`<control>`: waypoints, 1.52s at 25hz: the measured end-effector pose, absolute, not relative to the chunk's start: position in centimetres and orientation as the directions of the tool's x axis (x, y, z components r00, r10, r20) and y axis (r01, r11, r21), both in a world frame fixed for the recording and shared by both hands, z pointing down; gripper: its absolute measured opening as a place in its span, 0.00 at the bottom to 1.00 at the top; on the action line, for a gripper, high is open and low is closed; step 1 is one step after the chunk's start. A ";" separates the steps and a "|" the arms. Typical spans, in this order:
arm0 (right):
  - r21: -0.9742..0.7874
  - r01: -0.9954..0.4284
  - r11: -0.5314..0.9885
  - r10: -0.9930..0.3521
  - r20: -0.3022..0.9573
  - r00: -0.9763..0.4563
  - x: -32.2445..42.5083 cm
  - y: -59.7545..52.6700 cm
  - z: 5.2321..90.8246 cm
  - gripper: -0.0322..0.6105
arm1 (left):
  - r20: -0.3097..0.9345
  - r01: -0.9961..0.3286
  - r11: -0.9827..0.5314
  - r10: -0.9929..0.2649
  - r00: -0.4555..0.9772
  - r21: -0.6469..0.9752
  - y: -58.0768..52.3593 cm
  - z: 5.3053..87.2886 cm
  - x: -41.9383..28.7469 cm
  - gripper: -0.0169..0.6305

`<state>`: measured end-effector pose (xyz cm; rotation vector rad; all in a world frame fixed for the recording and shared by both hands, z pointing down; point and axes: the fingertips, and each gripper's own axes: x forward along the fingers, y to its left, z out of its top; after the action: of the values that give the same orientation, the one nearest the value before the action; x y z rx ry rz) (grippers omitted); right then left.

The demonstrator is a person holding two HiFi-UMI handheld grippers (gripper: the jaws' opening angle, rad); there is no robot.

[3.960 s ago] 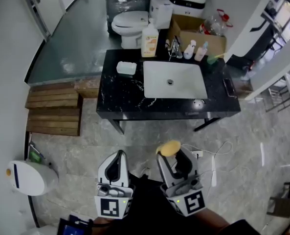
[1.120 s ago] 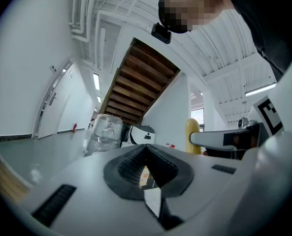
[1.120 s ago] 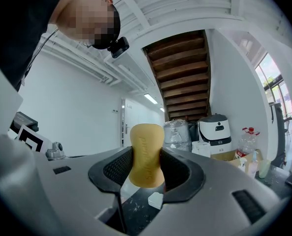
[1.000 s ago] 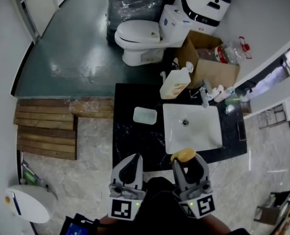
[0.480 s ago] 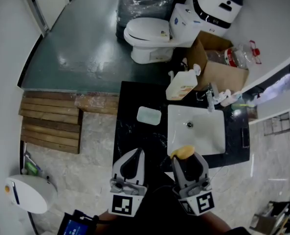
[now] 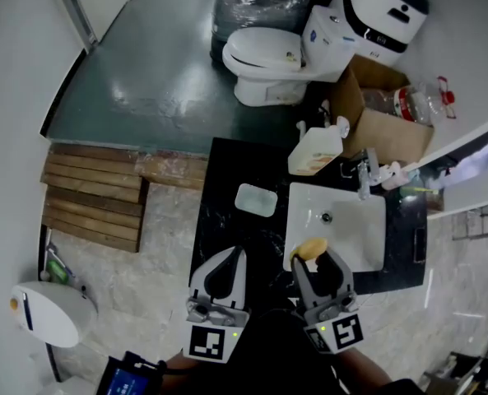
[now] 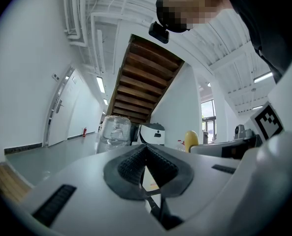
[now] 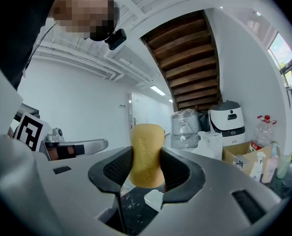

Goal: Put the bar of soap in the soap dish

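Right gripper (image 8: 146,167) pinches the bar of soap (image 8: 146,149).

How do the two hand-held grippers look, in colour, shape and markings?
The left hand-held gripper and the right hand-held gripper have light grey tapering shells with dark ribbed pads. Each carries a white cube with black square markers and a green light.

Right tongs (image 8: 146,168) clamped on bar of soap (image 8: 146,151): yellow, upright, top standing above the ribbed pads (image 8: 117,168). Seen through the gap below: black marbled desk (image 8: 131,214) with pale soap dish (image 8: 154,199) on it. Far right: open cardboard box (image 8: 234,154), small bottles (image 8: 265,167) beside it. Wooden stair underside (image 8: 185,58) overhead.
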<state>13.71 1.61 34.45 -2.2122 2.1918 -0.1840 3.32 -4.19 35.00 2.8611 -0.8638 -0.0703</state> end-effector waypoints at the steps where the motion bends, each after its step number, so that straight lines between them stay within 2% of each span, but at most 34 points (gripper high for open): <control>1: -0.094 -0.996 -0.003 -0.997 0.077 -0.004 13.9 1.3 34.8 0.32 | 0.010 -0.554 -0.817 -0.560 0.829 0.159 -4.5 35.2 3.3 0.03; 7: -0.069 -0.994 0.079 -0.991 0.102 -0.086 14.8 -1.5 35.4 0.32 | -0.010 -0.595 -0.790 -0.603 0.798 0.149 -6.1 34.8 3.1 0.03; 12: -0.135 -0.985 0.108 -0.979 0.157 -0.129 15.4 -3.3 37.1 0.32 | -0.010 -0.615 -0.773 -0.624 0.782 0.153 -7.0 34.6 2.7 0.03; 20: -0.098 -0.974 0.205 -0.956 0.191 -0.220 14.9 -5.0 39.2 0.32 | -0.002 -0.662 -0.731 -0.672 0.741 0.165 -7.4 34.9 1.8 0.03; 30: -0.081 -0.966 0.246 -0.921 0.293 -0.259 15.5 -6.3 43.2 0.32 | 0.011 -0.687 -0.707 -0.695 0.718 0.172 -7.2 35.4 1.3 0.03; 38: -0.074 -0.939 0.337 -0.884 0.318 -0.343 15.1 -7.5 44.7 0.32 | 0.017 -0.712 -0.682 -0.720 0.694 0.170 -7.1 35.4 0.9 0.03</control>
<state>15.11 -7.48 44.75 -1.9039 2.7423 -0.4151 0.95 -7.13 35.42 2.7384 -1.1669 -0.0763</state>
